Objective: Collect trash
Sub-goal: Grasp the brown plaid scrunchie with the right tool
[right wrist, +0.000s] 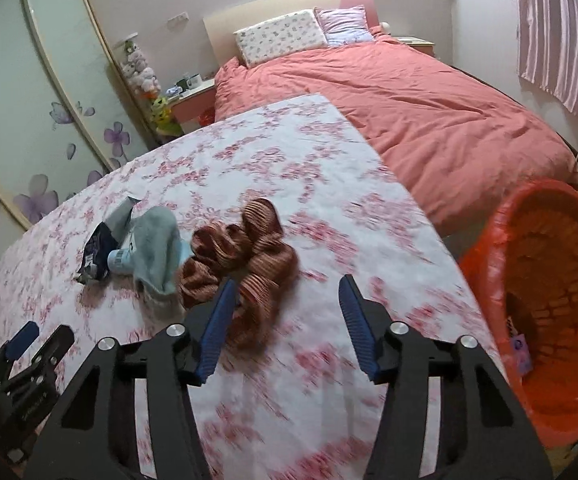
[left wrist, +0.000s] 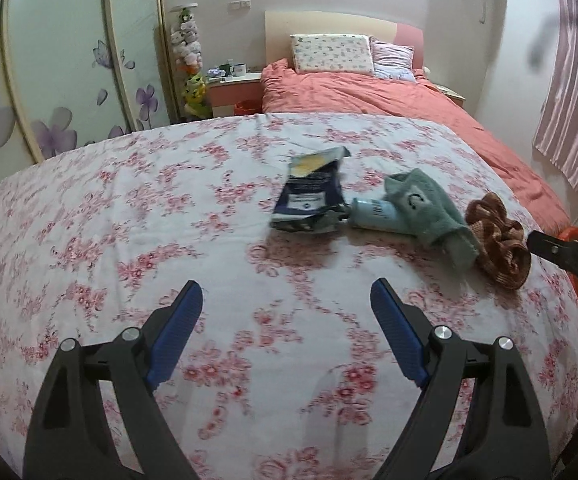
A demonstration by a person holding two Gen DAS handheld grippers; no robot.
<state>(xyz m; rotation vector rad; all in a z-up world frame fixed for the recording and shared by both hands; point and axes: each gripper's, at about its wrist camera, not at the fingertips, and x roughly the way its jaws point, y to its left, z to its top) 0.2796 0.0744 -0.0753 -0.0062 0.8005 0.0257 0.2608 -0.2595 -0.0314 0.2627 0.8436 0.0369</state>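
Left black hand-held gripper with blue ribbed pads [left wrist: 287,294] is held wide apart, angled downward, nothing gripped. Right black blue-padded hand-held gripper [right wrist: 287,286] is spread narrower, also empty.

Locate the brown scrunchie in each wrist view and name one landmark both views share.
Left wrist view: brown scrunchie at right of centre, on the floral cloth, just right of the green sock.
Right wrist view: brown scrunchie near centre, just beyond the right gripper.
Shared landmark: the floral pillow at the headboard.
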